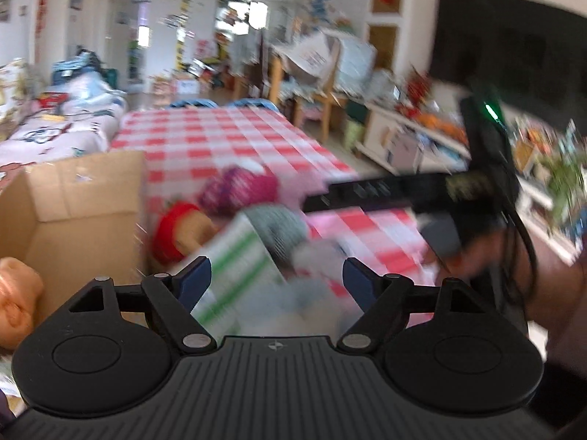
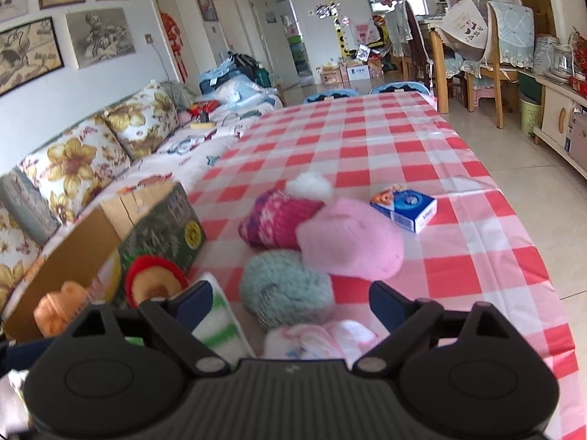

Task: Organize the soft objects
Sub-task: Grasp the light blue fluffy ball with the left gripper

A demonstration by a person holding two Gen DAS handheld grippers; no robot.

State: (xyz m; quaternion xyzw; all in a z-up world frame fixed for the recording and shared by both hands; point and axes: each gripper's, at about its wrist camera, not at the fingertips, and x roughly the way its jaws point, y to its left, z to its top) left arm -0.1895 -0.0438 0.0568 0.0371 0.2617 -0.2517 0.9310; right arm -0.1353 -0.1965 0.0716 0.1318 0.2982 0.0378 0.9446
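Checkered bench (image 2: 422, 154) in a cluttered living room, soft hats piled just right of the cardboard box (image 2: 73, 253); both the left hand-held gripper (image 1: 277, 275) and right hand-held gripper (image 2: 291, 299) gape open, holding nothing

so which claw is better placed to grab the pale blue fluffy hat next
Right, probably. The right claw is open, with the pale blue fluffy hat just ahead between its fingers. The left claw is also open, but faces the green striped cloth first.
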